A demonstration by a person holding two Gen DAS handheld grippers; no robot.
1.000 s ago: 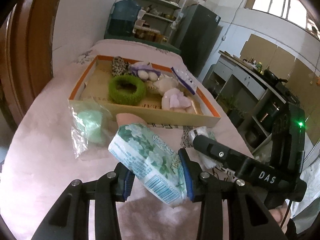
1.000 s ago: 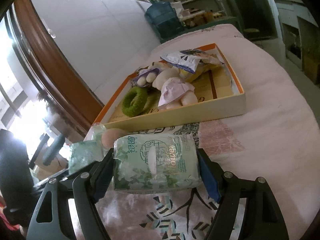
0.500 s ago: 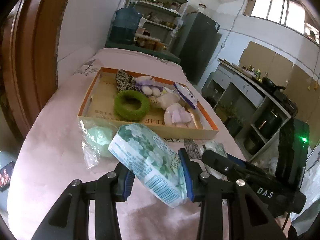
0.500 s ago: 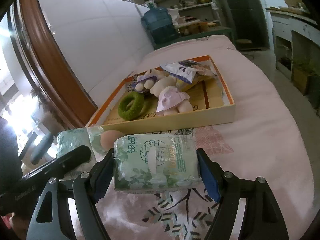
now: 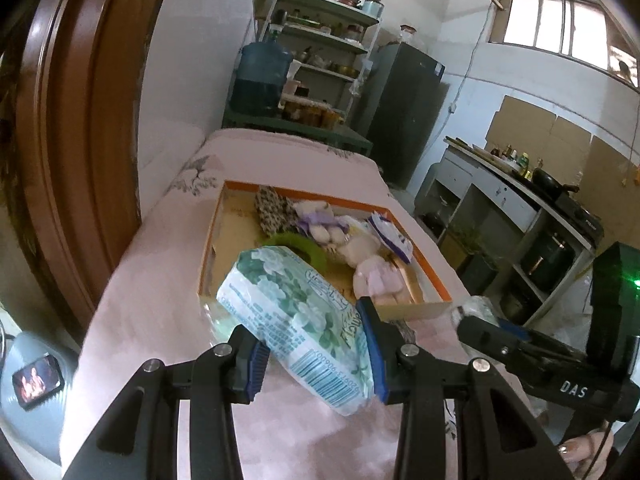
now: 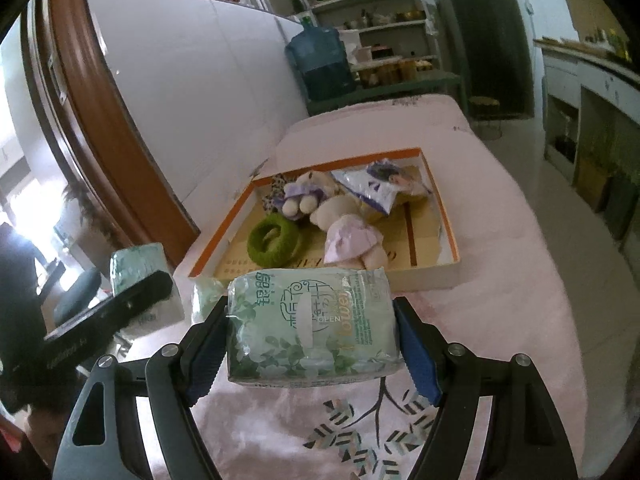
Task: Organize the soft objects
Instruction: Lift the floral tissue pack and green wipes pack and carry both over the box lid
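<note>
- The left tool [image 5: 316,356] is clamped on a tissue pack [image 5: 296,320] printed with green leaves; the pack sits tilted between the blue pads [image 5: 372,344], barcode end toward the camera.
- The right tool [image 6: 312,344] grips a second pack [image 6: 312,328], held level with its "OPEN" flap facing up and both pads pressed to its short ends.
- Both packs are held above a pink-covered worktop [image 6: 500,320], just in front of a tray [image 6: 416,276] with an orange rim.
- In the tray lie a green ring [image 6: 274,240], two plush toys [image 6: 348,224], a spotted cloth [image 5: 270,208] and a purple-and-white pouch [image 6: 376,188].
- A clear bag [image 6: 204,292] with something pale green inside lies on the worktop against the tray's near wall.
- In the left view the right tool shows at lower right; in the right view the left tool shows at left with its pack.
</note>
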